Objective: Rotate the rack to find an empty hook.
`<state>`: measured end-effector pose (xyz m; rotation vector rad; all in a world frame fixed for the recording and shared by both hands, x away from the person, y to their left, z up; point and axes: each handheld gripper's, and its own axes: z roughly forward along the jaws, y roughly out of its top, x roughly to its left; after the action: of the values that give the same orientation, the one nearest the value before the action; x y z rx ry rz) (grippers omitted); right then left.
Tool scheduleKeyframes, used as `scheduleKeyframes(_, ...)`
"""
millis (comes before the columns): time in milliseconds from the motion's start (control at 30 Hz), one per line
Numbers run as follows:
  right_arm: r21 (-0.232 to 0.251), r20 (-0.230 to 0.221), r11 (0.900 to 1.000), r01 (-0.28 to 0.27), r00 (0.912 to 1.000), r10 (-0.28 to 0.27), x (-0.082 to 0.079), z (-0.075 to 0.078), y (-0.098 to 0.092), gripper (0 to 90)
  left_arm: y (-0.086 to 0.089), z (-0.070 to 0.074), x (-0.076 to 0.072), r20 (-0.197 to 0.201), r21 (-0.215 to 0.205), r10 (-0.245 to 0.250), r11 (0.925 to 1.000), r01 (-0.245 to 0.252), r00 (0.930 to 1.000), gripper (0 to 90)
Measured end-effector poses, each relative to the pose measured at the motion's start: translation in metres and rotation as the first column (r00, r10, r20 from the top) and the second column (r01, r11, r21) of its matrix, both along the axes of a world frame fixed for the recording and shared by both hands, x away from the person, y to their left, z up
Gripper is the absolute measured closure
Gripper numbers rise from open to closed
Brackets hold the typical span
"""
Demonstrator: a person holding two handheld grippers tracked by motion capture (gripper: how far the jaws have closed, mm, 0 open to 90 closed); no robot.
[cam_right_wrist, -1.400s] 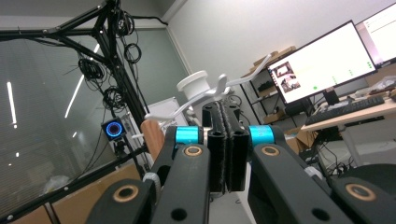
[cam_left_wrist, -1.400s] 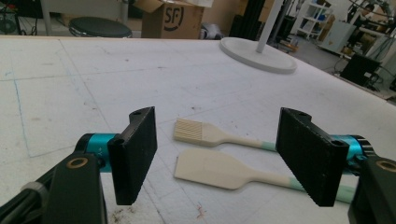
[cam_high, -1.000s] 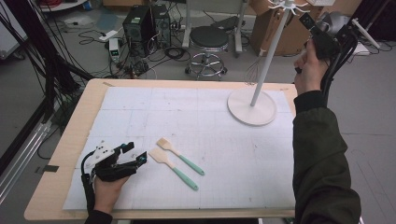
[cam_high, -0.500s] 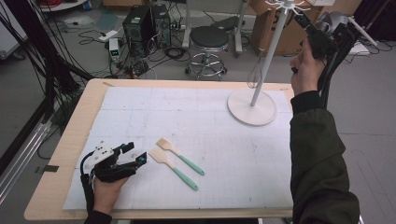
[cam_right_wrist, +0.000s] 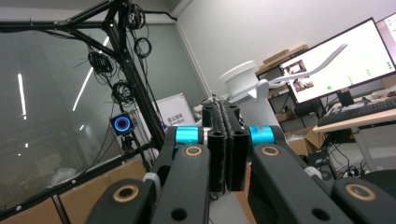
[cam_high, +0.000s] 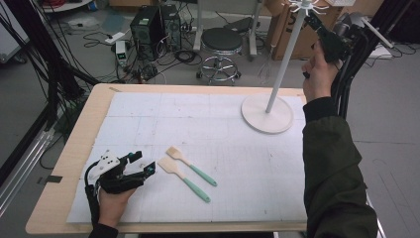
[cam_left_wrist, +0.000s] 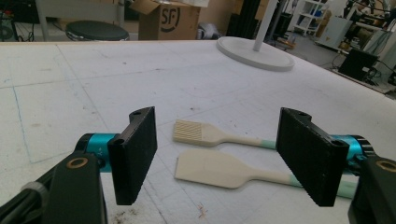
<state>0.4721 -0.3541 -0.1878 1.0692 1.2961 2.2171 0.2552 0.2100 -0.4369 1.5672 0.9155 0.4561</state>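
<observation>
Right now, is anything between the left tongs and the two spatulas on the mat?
Nothing visible. The left tongs stand open, low over the mat, and the two spatulas lie just ahead of the jaws with bare mat between. The white stand is far off at the back.

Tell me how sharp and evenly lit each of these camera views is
High view: even overhead light, soft shadows; the two spatulas are small but clear. Left gripper view: sharp on the jaws and the spatulas, while the stand base farther back is softer. Right gripper view: shut jaws in focus, background slightly soft, bright glowing monitor and streaks of reflected light on the window.
</observation>
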Motion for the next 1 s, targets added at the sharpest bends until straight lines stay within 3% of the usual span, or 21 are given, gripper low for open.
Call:
scheduleKeyframes(467,-0.005,0.003,1.0,-0.019,0.9998,0.019,-0.001,0.0,0.01,90.0,0.001,0.0,0.0,-0.004,-0.012,0.003,0.9999,-0.003,1.0,29.8)
scheduleKeyframes(700,-0.014,0.001,1.0,-0.002,1.0,0.002,-0.002,-0.001,0.011,90.0,0.001,0.0,0.0,-0.005,-0.013,0.008,0.9999,-0.009,1.0,29.7)
scheduleKeyframes(1000,0.025,-0.028,0.999,0.048,0.9985,-0.047,-0.007,-0.02,-0.008,90.0,0.0,-0.001,0.0,-0.008,-0.01,-0.002,0.9999,0.002,1.0,29.7)
